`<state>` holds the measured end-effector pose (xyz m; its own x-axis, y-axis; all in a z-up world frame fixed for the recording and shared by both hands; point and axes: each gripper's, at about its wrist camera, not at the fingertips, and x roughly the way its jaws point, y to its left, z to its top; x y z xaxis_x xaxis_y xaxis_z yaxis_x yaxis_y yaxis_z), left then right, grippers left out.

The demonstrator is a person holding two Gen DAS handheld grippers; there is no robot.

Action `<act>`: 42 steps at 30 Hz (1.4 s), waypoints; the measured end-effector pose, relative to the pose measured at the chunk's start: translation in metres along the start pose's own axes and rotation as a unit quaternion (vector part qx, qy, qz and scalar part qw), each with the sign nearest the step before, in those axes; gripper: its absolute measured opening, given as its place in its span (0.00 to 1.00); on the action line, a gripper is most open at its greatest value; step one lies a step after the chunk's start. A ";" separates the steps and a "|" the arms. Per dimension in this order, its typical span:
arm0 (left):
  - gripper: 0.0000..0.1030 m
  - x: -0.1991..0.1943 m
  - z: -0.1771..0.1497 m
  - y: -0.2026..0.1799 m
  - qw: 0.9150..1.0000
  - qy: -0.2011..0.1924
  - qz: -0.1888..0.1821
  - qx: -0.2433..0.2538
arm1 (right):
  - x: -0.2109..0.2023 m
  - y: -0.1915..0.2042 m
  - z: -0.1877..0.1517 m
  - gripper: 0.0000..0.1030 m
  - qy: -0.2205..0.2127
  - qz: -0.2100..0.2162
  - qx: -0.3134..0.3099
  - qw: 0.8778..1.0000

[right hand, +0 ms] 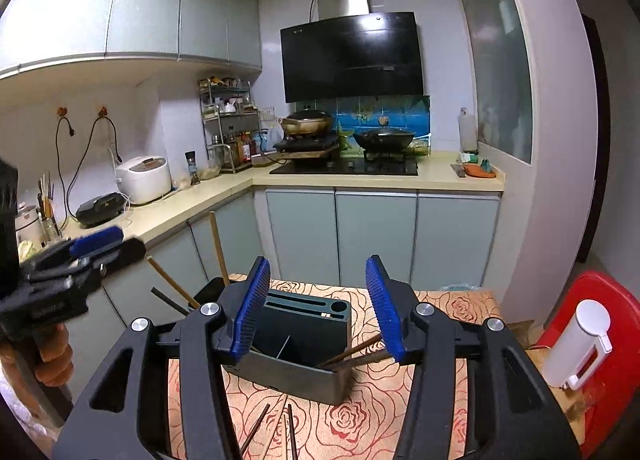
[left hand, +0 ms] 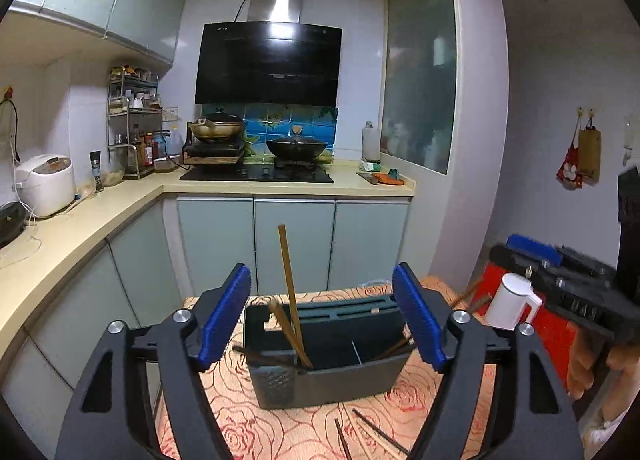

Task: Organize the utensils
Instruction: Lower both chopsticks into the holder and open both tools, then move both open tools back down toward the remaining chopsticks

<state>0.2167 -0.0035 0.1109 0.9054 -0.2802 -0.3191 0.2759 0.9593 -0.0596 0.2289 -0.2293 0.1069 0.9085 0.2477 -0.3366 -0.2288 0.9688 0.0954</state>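
Both grippers hang over the rose-patterned tabletop (left hand: 400, 412), each with its blue-padded jaws apart and nothing between them. The left gripper (left hand: 322, 320) frames the dark grey rectangular plastic utensil holder (left hand: 332, 376), which stands in the middle of the tabletop; the right gripper (right hand: 318, 310) looks at the same holder from its right side.

Several long wooden chopsticks (left hand: 290, 292) already lean in the holder's left compartment, and a few more rest over its right rim. Loose dark and pale chopsticks (left hand: 368, 436) lie on the cloth just near of the holder, and these look like the next things to gather.

To do this well, one gripper should come down low over a single loose stick, line its pads across the shaft near the middle, and close firmly, since thin round sticks roll and slip. The white plastic kettle (right hand: 580, 344) at the right stands well apart and need not be disturbed.
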 end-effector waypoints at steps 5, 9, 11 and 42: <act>0.72 -0.013 -0.022 -0.005 1.000 0.010 0.003 0.006 | -0.017 -0.001 -0.009 0.47 -0.006 -0.008 -0.003 1.000; 0.72 -0.024 -0.040 -0.006 1.000 0.018 0.013 0.006 | -0.026 -0.006 -0.024 0.47 0.002 -0.017 0.004 1.000; 0.72 -0.031 -0.048 -0.007 1.000 0.017 0.019 0.006 | -0.029 -0.009 -0.033 0.47 0.006 -0.018 0.008 1.000; 0.72 -0.070 -0.224 -0.016 0.986 0.161 0.050 -0.010 | -0.067 -0.022 -0.235 0.48 0.145 -0.046 0.024 0.988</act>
<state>0.0763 0.0084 -0.0773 0.7777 -0.1628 -0.6072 0.1815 0.9829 -0.0310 0.0911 -0.2653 -0.0933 0.7848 0.1572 -0.5995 -0.1261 0.9876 0.0939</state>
